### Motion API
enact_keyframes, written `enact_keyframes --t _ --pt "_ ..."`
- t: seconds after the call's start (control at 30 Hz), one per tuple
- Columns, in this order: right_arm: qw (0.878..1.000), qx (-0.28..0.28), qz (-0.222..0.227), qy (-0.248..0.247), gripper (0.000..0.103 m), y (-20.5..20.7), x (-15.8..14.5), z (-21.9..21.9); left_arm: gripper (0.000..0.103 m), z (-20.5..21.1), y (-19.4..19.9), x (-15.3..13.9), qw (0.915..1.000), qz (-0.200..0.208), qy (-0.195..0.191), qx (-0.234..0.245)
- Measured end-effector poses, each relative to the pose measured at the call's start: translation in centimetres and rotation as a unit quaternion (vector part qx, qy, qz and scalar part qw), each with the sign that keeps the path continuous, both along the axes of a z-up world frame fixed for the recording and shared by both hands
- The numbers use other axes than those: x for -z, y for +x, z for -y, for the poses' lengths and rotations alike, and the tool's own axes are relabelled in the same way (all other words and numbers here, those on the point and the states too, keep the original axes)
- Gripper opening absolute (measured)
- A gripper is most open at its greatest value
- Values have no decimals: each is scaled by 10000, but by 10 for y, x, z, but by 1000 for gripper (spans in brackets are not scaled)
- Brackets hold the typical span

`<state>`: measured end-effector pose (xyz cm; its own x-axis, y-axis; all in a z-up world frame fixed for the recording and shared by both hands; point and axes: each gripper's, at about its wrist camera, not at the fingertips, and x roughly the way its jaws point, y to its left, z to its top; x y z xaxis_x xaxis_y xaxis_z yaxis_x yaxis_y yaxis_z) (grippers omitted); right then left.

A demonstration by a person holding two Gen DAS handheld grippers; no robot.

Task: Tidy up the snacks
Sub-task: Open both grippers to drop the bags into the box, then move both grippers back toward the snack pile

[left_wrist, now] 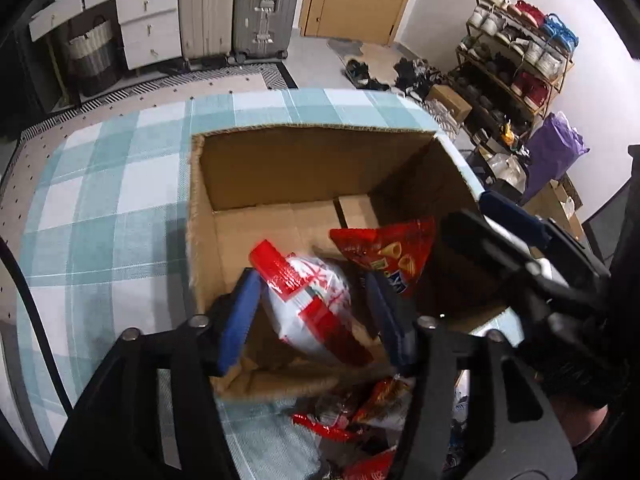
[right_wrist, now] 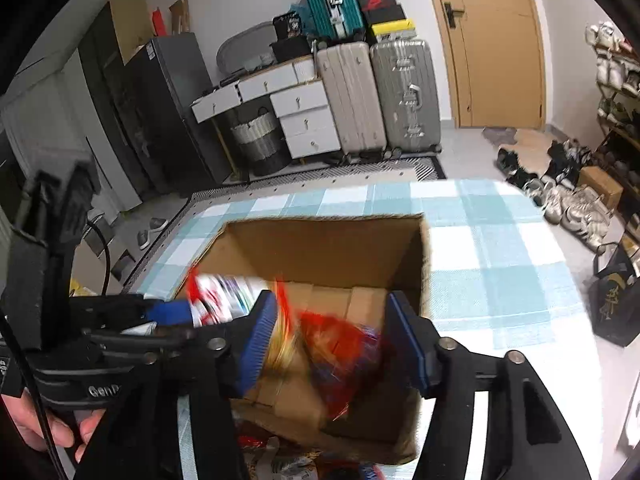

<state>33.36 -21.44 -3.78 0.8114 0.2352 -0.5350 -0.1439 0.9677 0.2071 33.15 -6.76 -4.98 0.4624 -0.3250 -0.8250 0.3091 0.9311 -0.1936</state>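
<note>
An open cardboard box [left_wrist: 300, 168] [right_wrist: 320, 248] stands on the teal checked tablecloth [left_wrist: 100, 200]. My left gripper [left_wrist: 312, 320] hangs over the box's near edge with its blue pads spread. A blurred white and red snack bag [left_wrist: 312, 304] [right_wrist: 220, 296] lies between them, and a gap shows at the right pad. My right gripper [right_wrist: 334, 340] is also over the box, open, with a blurred red snack bag [right_wrist: 340, 352] [left_wrist: 392, 256] loose between its pads. Each gripper also shows at the edge of the other's view.
More red snack packets [left_wrist: 360, 408] [right_wrist: 272, 452] are piled on the cloth just in front of the box. A shoe rack [left_wrist: 516, 64], shoes and bags stand to the right. Suitcases [right_wrist: 380, 96] and white drawers [right_wrist: 304, 120] line the far wall.
</note>
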Motion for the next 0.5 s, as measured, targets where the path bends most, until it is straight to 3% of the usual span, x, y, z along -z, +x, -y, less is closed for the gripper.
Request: enact_keyframes --t 0.07,0.1,0.13,0.27,0.5 --pt "9999 53 131 95 68 -8 -6 5 70 -4 -6 -6 9998 105 -175 -11" --pt "9997 60 176 149 70 -13 -9 8 80 -7 -10 -10 9997 165 -164 -80" --pt "9995 54 232 214 70 -18 -13 11 82 -10 -14 -15 9993 297 -163 -164" --pt "9988 130 423 216 73 -40 -27 19 82 -15 -38 -33 9978 615 -95 -235" --pt "9966 162 789 198 89 -91 -53 22 82 -25 -77 -57 9955 858 -58 -387"
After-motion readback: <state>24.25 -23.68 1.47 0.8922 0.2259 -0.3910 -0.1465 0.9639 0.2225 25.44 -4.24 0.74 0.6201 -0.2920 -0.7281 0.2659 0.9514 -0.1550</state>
